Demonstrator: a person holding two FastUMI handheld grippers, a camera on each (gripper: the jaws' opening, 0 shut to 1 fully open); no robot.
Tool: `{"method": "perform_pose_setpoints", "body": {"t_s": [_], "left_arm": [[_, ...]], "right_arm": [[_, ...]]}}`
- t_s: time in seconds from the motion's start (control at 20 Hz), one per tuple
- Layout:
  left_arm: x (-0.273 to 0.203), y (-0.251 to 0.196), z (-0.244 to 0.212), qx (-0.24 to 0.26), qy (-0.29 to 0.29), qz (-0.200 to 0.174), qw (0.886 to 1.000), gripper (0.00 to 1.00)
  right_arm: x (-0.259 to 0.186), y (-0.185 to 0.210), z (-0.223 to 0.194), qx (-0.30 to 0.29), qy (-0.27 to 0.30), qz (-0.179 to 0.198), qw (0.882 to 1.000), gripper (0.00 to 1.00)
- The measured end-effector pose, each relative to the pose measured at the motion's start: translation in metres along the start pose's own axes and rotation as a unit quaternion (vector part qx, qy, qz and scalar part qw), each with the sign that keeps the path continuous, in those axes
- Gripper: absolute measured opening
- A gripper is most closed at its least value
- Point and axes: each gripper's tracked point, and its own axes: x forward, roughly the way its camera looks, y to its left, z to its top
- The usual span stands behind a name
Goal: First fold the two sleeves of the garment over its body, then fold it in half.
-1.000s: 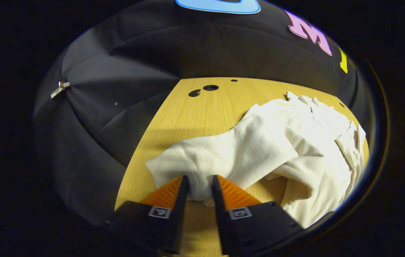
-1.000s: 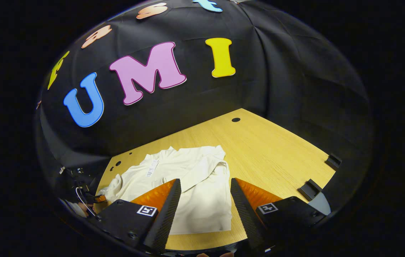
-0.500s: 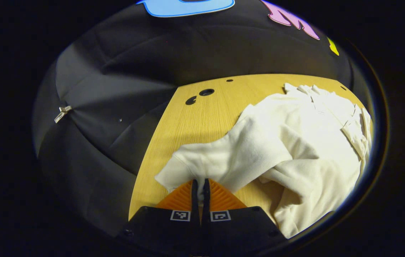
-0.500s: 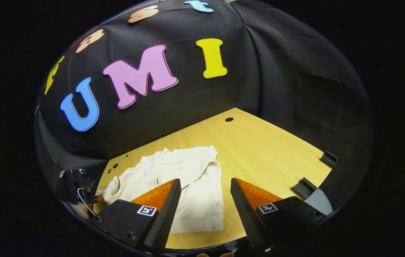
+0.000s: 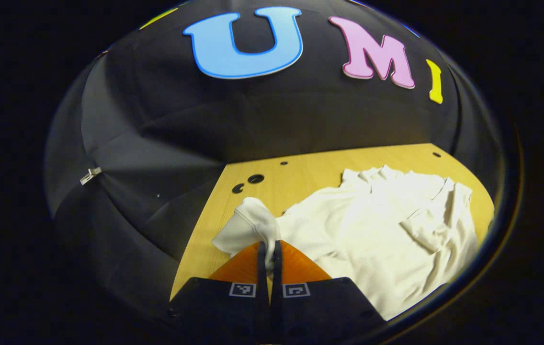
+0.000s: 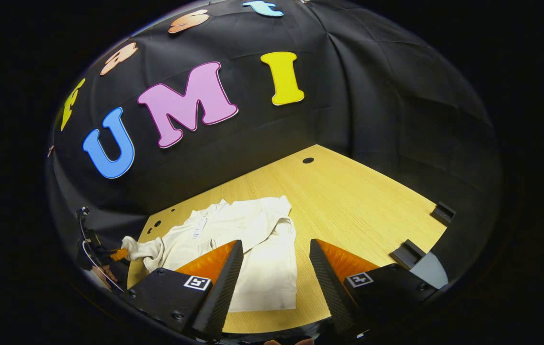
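Now the left gripper point(image 5: 267, 249), its fingers pinched tight on the cuff of the sleeve point(image 5: 248, 225), has lifted that cuff off the desk point(image 5: 310, 167) near its left edge, where a second ago it lay flat. The white garment point(image 6: 253, 239) lies spread toward the desk's left side, its other sleeve already folded over the body. The right gripper point(image 6: 274, 261) stays wide open above the near edge, holding nothing.

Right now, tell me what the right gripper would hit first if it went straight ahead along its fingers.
Likely the white garment lying on the wooden table: the open right gripper points over its body. Depth is unclear, so it might pass just above.
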Motion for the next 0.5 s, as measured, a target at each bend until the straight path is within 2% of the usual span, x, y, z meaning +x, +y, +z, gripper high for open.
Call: {"method": "perform_pose_setpoints", "body": {"t_s": [0.25,0.5], "left_arm": [[-0.029,-0.07,0.041,-0.004,-0.03,-0.048,0.998,0.06],[-0.039,-0.133,0.049,-0.007,-0.033,-0.081,0.996,0.06]], "right_arm": [[0.001,-0.006,0.002,-0.012,0.0,0.008,1.0,0.87],[0.009,-0.021,-0.006,-0.013,0.017,0.015,1.0,0.86]]}}
